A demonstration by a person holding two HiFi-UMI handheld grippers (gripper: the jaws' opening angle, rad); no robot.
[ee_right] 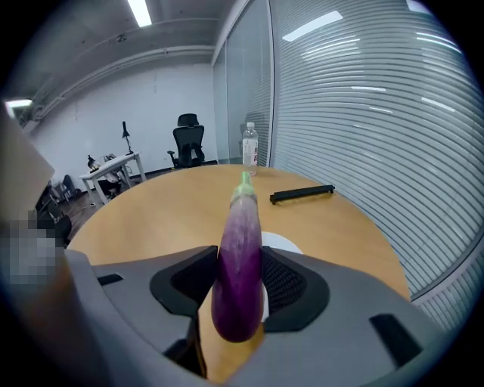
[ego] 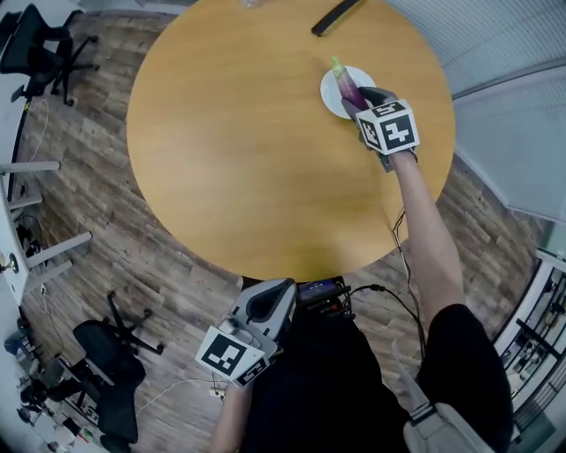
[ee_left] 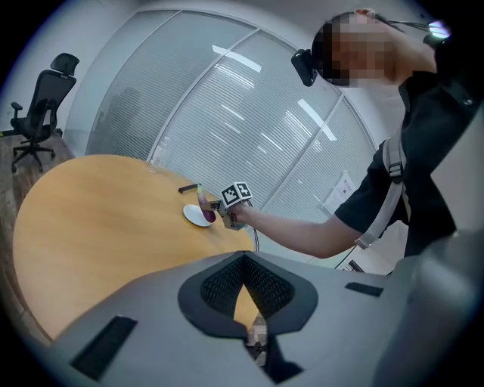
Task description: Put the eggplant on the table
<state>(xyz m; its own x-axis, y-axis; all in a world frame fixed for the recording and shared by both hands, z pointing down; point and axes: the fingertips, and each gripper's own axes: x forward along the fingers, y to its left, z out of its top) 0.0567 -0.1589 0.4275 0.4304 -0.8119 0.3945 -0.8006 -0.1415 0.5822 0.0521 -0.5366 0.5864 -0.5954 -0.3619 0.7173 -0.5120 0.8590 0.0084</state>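
Note:
A purple eggplant (ego: 351,86) with a green stem sits between the jaws of my right gripper (ego: 359,101), which is shut on it. In the right gripper view the eggplant (ee_right: 240,257) stands lengthwise between the dark pads (ee_right: 291,283), stem pointing away. It hangs over a small white plate (ego: 333,99) on the round wooden table (ego: 230,150). I cannot tell whether it touches the plate. My left gripper (ego: 265,305) is off the table's near edge, close to the person's body, shut and holding nothing. From the left gripper view the eggplant (ee_left: 202,202) and plate (ee_left: 195,217) are far off.
A black bar (ego: 334,16) lies at the table's far side beyond the plate. A water bottle (ee_right: 249,149) stands at the far rim. Office chairs (ego: 44,49) stand on the wood floor to the left, another (ego: 110,354) near my left gripper. Glass walls with blinds (ee_right: 363,113) run on the right.

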